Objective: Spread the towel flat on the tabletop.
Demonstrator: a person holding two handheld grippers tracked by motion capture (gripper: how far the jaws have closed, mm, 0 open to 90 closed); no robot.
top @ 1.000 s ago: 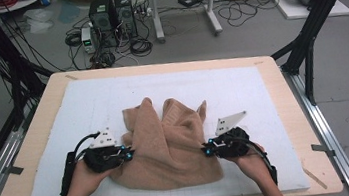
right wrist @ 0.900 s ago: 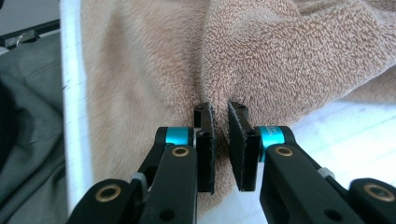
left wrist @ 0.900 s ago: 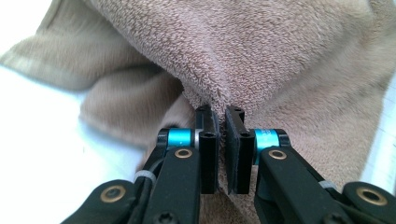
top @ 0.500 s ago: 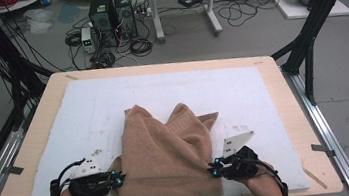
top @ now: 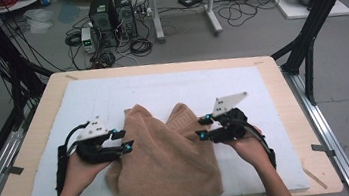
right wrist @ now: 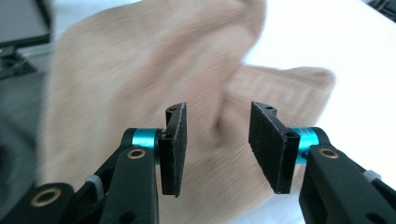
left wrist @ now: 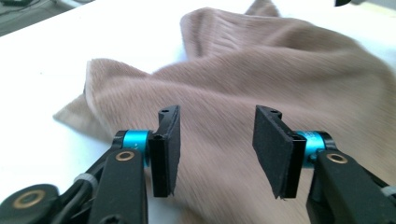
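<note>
A tan towel (top: 164,154) lies folded at lower centre of the high view on the white mat (top: 171,88) covering the tabletop (top: 31,140), its near edge straight, two soft peaks bunched at the far side. Plush nap w/ a woven border band on the right peak. Left gripper (top: 120,140) & right gripper (top: 202,128) hover at the towel's left & right flanks, fingers released, nothing between them; both have just been opening. Vs. half a sec ago: hands were low at the near corners, pinching the cloth; now they sit higher in frame, beside mid-towel.
</note>
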